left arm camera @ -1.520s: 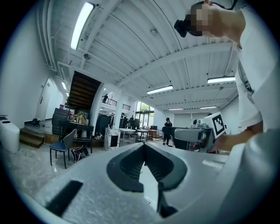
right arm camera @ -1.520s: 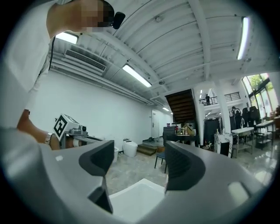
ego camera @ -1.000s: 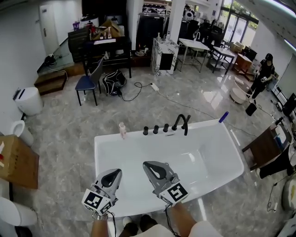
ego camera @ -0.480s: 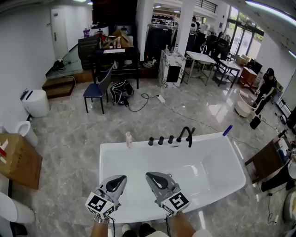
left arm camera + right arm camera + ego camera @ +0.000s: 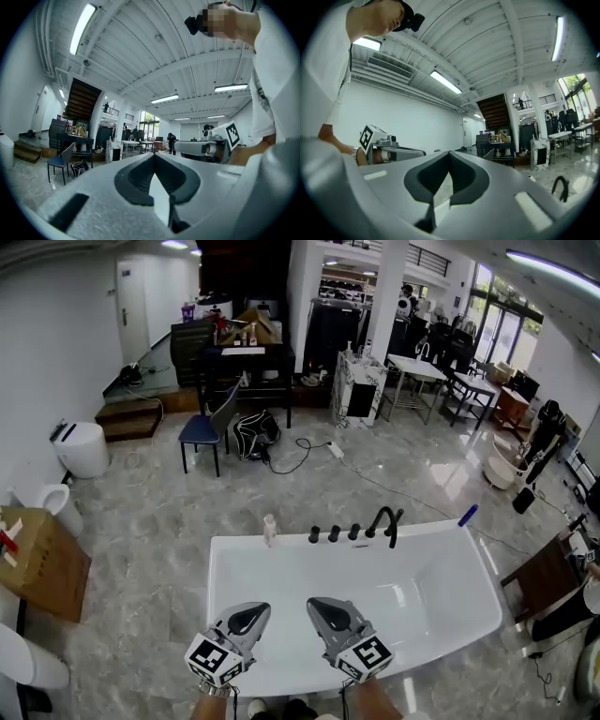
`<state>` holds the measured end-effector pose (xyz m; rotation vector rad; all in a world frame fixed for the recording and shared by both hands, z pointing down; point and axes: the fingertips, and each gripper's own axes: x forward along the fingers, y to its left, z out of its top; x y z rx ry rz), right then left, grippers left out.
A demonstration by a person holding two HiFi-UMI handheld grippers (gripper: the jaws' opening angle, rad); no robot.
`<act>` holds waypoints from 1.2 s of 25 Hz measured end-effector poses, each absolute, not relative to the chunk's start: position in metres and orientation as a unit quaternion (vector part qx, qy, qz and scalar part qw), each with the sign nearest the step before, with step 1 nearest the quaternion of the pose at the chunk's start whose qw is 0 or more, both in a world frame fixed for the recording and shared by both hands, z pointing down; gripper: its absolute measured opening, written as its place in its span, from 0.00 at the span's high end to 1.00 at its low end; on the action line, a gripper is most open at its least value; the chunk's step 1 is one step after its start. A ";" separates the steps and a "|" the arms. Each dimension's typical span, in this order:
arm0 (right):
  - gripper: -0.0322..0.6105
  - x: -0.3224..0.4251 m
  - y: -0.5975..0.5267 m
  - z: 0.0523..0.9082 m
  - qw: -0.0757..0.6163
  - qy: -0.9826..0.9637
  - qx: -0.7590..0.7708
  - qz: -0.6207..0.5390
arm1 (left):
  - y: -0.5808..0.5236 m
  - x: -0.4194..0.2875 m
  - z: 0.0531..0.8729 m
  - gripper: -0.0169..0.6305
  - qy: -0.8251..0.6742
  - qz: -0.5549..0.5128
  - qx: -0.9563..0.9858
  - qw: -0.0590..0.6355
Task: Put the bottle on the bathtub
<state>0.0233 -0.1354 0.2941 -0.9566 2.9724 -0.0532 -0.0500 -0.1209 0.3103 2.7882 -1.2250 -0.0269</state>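
A small pale bottle stands upright on the far rim of the white bathtub, left of the black taps. My left gripper and right gripper hover side by side over the tub's near rim, well short of the bottle. Both are shut with nothing in them. In the left gripper view the left gripper has its jaws meeting at the tip and points up into the room. The right gripper looks the same in its own view.
A black faucet and three black knobs sit on the far rim. A blue object rests at the tub's far right corner. A chair, a dark bag and cables lie beyond. A cardboard box stands at left.
The head view has drawn back and risen, so the tub and bottle sit lower and further right in the picture. Both grippers stay shut and keep their place over the near rim.
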 end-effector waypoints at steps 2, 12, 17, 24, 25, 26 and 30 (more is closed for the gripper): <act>0.93 0.025 -0.136 0.296 0.010 0.951 -0.308 -0.019 | -0.120 -0.051 0.311 0.97 -0.403 -0.009 0.914 0.046; 0.93 0.027 -0.131 0.285 0.040 0.952 -0.302 -0.022 | -0.116 -0.052 0.309 0.97 -0.406 -0.010 0.913 0.047; 0.93 0.030 -0.132 0.286 0.040 0.951 -0.307 -0.024 | -0.116 -0.050 0.310 0.97 -0.406 -0.010 0.913 0.047; 0.93 0.027 -0.136 0.292 0.036 0.950 -0.311 -0.025 | -0.117 -0.055 0.317 0.97 -0.409 -0.011 0.911 0.050; 0.93 0.026 -0.135 0.293 0.032 0.950 -0.309 -0.025 | -0.117 -0.055 0.317 0.97 -0.409 -0.012 0.911 0.050; 0.93 0.025 -0.134 0.294 0.029 0.951 -0.307 -0.024 | -0.116 -0.054 0.317 0.97 -0.410 -0.012 0.911 0.051; 0.93 0.023 -0.130 0.298 0.027 0.953 -0.300 -0.022 | -0.114 -0.052 0.318 0.97 -0.411 -0.007 0.910 0.050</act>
